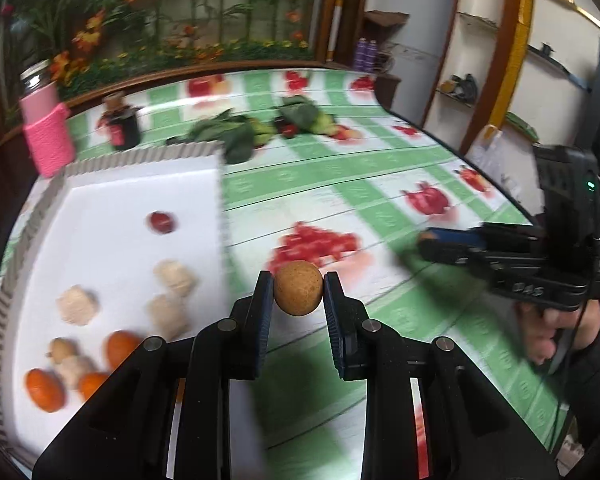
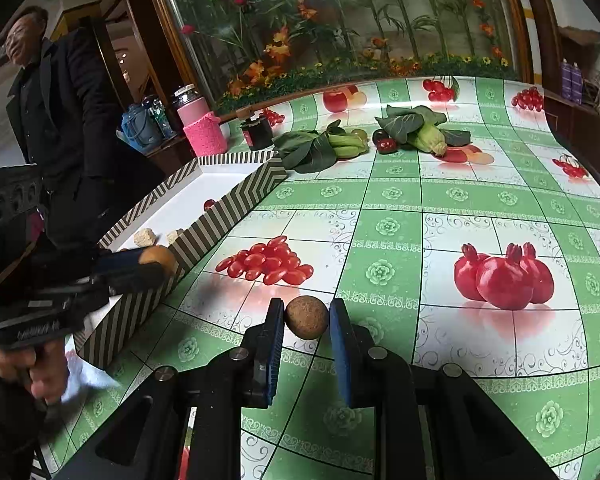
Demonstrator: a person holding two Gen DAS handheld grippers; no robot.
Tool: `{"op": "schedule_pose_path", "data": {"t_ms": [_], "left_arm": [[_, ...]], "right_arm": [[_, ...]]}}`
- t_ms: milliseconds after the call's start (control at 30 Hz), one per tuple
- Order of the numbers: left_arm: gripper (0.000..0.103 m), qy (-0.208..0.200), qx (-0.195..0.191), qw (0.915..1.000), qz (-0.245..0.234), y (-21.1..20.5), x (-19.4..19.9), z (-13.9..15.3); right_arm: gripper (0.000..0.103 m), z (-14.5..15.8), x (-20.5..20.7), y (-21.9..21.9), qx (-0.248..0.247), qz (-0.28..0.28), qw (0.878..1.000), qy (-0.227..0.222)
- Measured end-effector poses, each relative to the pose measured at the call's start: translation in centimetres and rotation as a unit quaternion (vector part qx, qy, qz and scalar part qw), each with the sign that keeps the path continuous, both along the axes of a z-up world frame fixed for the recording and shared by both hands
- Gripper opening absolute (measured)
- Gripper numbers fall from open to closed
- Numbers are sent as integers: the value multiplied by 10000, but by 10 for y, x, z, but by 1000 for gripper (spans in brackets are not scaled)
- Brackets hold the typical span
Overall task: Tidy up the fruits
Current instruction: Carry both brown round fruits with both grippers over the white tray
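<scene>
I have the left gripper (image 1: 299, 294) clamped on a round brown fruit (image 1: 299, 288), held above the surface (image 1: 380, 184) just to the right of the white box (image 1: 120, 200) with the striped rim, while the right gripper (image 2: 306, 322) pinches a second brown ball (image 2: 307, 317) over the green-checked cloth, well to the right of that box. Inside the box I see a red fruit (image 1: 162, 222), pale lumpy pieces (image 1: 175, 278) and orange fruits (image 1: 44, 389); beyond its far corner lie leafy greens (image 2: 320, 146) and a pink-sleeved jar (image 2: 202, 126)
</scene>
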State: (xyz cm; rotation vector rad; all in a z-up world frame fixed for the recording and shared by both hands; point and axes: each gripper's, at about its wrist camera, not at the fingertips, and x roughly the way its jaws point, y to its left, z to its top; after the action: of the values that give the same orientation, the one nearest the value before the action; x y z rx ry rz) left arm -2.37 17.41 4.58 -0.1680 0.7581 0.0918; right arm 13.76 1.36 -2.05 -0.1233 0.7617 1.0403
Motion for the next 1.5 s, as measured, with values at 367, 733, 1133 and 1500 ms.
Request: {"op": "schedule_pose_path", "data": {"t_ms": [367,733,1133,1500], "left_arm": [[24,-41,-82,9932,1163,75,-21,-2],[24,444,44,9778,2047,111,-39,-17],[24,504,87,9704,2360,127,-48,-20],[24,600,165,9690,2392,127,-46,-24]], "right_arm": [[22,0,-7,8,-342,-137,9987,-346],[22,50,-57,88,-245,400,9926,-1121],[22,32,-85,178,-176,946,9922,-789],[22,10,-91,185,-79,958,9929,-695]]}}
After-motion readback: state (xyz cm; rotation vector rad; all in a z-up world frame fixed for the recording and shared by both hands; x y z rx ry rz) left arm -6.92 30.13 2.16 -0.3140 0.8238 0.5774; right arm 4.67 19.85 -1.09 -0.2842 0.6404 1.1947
